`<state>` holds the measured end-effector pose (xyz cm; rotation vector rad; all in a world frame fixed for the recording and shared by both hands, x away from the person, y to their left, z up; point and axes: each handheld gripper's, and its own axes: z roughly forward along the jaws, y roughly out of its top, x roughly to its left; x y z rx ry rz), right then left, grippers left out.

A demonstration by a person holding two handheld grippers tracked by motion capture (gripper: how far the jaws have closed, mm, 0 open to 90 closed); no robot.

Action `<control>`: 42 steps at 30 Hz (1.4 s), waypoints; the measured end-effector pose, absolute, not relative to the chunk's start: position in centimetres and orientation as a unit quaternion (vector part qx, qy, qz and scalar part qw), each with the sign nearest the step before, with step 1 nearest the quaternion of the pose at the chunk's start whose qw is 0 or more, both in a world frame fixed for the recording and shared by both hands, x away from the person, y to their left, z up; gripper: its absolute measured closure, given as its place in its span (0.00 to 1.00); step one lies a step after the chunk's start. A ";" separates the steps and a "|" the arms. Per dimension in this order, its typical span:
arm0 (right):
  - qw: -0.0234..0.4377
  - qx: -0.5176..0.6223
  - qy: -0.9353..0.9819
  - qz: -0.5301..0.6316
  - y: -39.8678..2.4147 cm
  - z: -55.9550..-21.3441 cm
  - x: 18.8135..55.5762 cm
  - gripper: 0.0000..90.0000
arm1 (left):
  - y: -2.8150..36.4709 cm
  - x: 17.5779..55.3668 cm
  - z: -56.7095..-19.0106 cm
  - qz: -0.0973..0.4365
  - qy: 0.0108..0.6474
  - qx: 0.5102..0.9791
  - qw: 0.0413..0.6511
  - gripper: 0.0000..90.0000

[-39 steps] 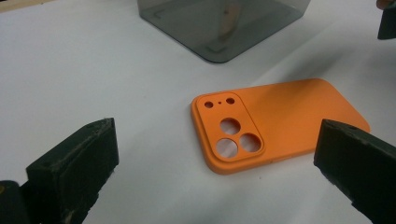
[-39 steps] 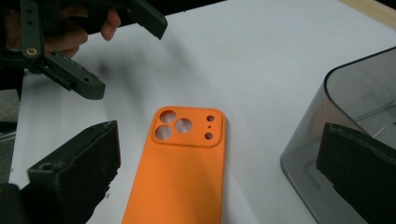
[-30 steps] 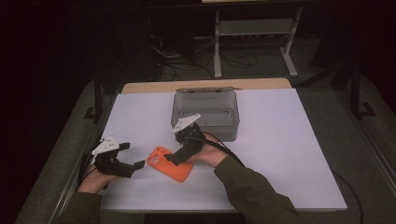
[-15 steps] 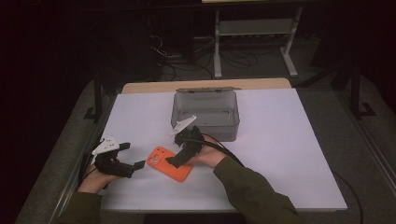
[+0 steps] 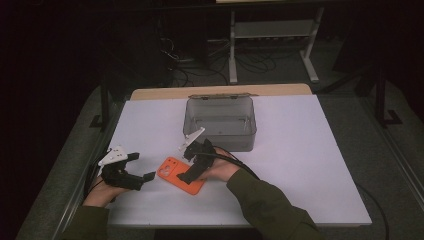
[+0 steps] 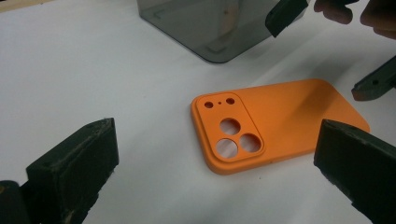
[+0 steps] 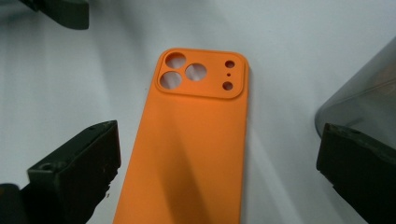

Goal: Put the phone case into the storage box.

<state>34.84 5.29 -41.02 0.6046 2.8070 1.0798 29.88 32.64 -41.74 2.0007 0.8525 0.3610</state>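
2 grippers flank an orange phone case [image 5: 181,175] lying back-up on the white table [image 5: 310,165], just in front of a clear grey box [image 5: 221,122]. The right gripper [image 5: 186,176] hovers over the case, jaws apart; the left gripper [image 5: 142,176] sits beside it, jaws apart too.

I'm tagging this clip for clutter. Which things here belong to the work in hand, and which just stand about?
In the job:
- flat orange silicone phone case, lying back up on the white table
- right gripper, open over the case
- left gripper, open beside it

Standing about:
- clear grey plastic box, lid open
- white metal rack behind the table
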 end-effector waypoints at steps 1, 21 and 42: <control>0.037 0.195 0.915 0.350 5.4 -41.1 34.8 0.00 | 32.6 29.9 -41.7 0.146 0.345 0.810 0.451 0.00; 0.031 0.186 0.933 0.308 7.1 -42.7 34.5 0.00 | 32.6 29.9 -41.7 0.147 0.345 0.810 0.452 0.00; 0.032 0.177 0.947 0.267 8.3 -44.3 33.8 0.00 | 32.6 29.8 -41.6 0.147 0.345 0.809 0.452 0.00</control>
